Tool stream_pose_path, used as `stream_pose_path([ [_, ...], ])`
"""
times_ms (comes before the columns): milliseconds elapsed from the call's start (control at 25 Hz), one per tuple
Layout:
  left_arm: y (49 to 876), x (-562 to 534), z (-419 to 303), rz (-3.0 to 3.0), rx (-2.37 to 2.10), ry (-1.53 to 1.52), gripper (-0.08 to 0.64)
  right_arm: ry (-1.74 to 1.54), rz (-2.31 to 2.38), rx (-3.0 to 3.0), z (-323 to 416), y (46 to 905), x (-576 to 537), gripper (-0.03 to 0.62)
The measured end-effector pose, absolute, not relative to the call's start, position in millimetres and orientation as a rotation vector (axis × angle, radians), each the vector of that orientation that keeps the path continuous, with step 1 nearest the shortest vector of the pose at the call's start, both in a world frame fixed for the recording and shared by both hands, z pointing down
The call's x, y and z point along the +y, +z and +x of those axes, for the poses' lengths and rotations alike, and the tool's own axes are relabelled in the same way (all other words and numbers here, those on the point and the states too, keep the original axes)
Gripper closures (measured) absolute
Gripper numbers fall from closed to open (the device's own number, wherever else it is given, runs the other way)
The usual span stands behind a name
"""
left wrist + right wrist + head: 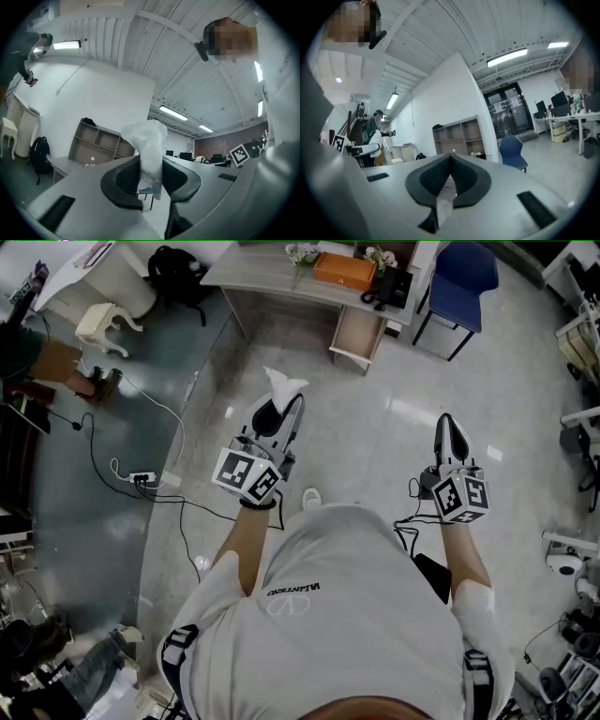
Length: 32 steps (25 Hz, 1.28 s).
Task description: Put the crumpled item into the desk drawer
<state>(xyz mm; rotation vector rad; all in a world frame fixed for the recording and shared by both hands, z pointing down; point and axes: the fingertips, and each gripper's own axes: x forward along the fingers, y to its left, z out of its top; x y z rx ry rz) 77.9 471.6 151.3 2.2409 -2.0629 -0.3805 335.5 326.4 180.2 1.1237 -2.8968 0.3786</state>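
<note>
1. Left gripper (pixel 151 174): its 2 jaws are clamping a crumpled white item (pixel 148 140), pads pressing on its lower part from both sides. The item's bunched top is standing up above the jaw tips; a thin tail is hanging below them. In the head view the item (pixel 284 382) is poking out past the tips of the left gripper (pixel 280 411).
2. Right gripper (pixel 450 161): its jaws are meeting at the tips, with nothing between them. In the head view the right gripper (pixel 448 427) is pointing forward, well apart from the left one.
3. Desk (pixel 272 273): standing well ahead of both sets of jaws.
4. Desk drawer (pixel 356 336): sitting pulled out under the desktop, ahead of and between the 2 grippers.
5. Orange box (pixel 344 270): lying on the desktop beyond the drawer.
6. Blue chair (pixel 464 282): standing ahead of the right jaws.
</note>
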Motion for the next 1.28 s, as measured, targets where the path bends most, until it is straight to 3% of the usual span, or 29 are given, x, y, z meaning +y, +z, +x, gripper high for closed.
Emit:
stream_pose_path([
  [1280,171.3,480.1,2.8,2.287,-1.951,-0.424,0.460,0.443,1.215,-2.835,268.5,196.3,346.6,0.595],
])
